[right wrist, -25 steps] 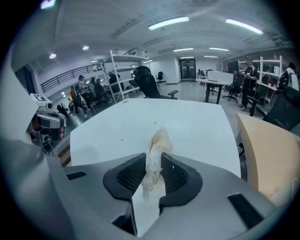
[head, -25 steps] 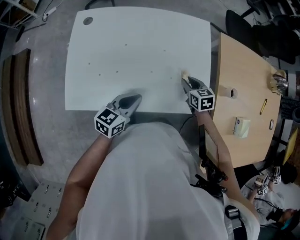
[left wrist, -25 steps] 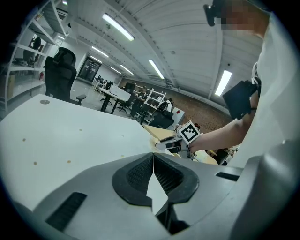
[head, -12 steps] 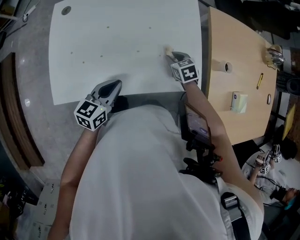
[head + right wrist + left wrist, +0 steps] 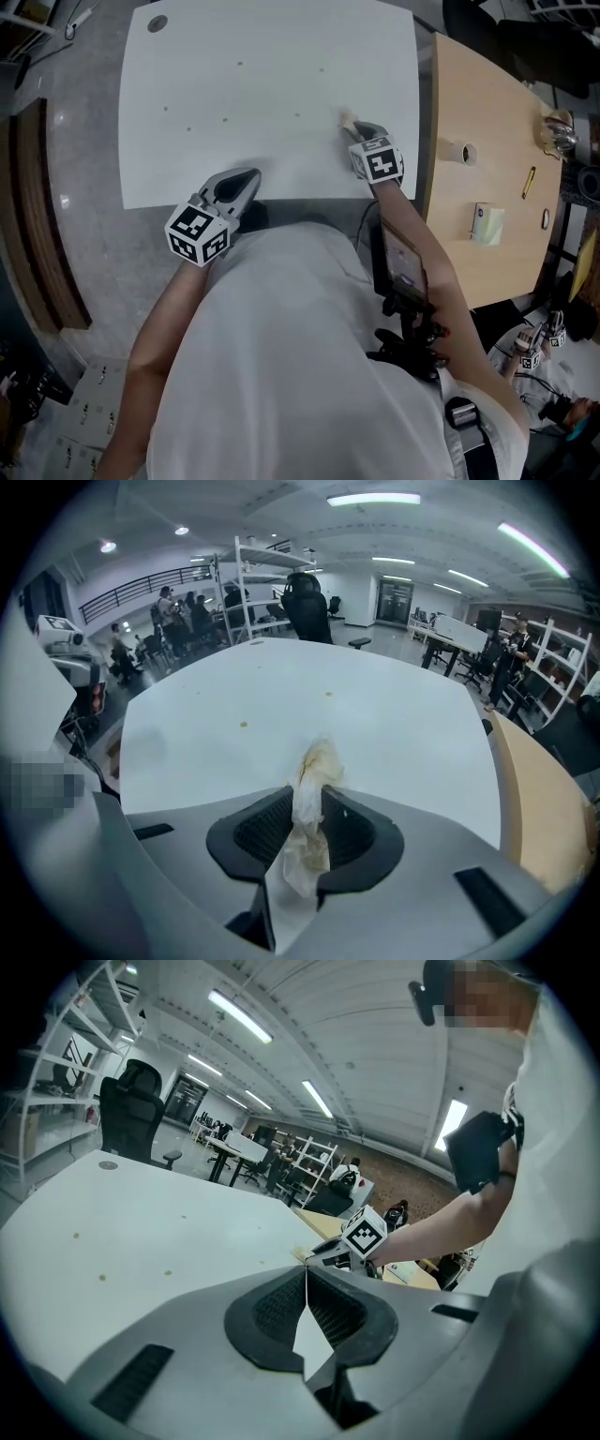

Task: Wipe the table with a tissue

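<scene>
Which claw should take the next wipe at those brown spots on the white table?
Right. The right claw grips the stained tissue, its jaws having just closed tighter, angled down at the white table near the spots. The left claw is shut, empty, at the near edge.

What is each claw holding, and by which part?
Right claw pinches the stained tissue around its middle, an end poking out front. Left claw is shut, empty.

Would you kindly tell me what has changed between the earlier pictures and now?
The right gripper has slid slightly left over the white table, away from its right edge, its fingers closing a little further on the stained tissue. The left gripper stays shut and empty at the near edge.
</scene>
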